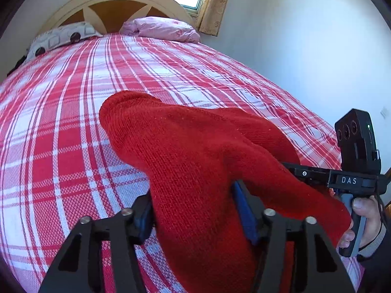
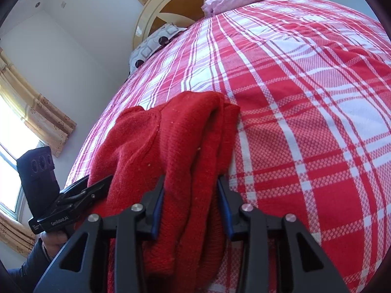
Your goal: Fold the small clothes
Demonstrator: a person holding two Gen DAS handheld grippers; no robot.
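Between left claw (image 1: 193,210) pads: red knit garment (image 1: 195,151), bunched, pads pressing both sides, grasping one end so cloth lifts off plaid bed (image 1: 61,134). Ahead of claw, garment humps over bedspread, far end resting on it. Right claw (image 2: 191,210) likewise clenched on gathered folds of same garment (image 2: 176,141), holding other end; judged, paired grip keeps layers aligned for fold. Pillows (image 1: 161,28) well beyond, at headboard.

red sweater (image 1: 195,161) coarse matt knit wool; bedspread (image 1: 73,112) woven checked cloth, textured; left gripper (image 1: 193,210) matt black plastic, shiny metal bolts, blue pads (image 1: 244,210); headboard (image 1: 117,5) smooth painted wood
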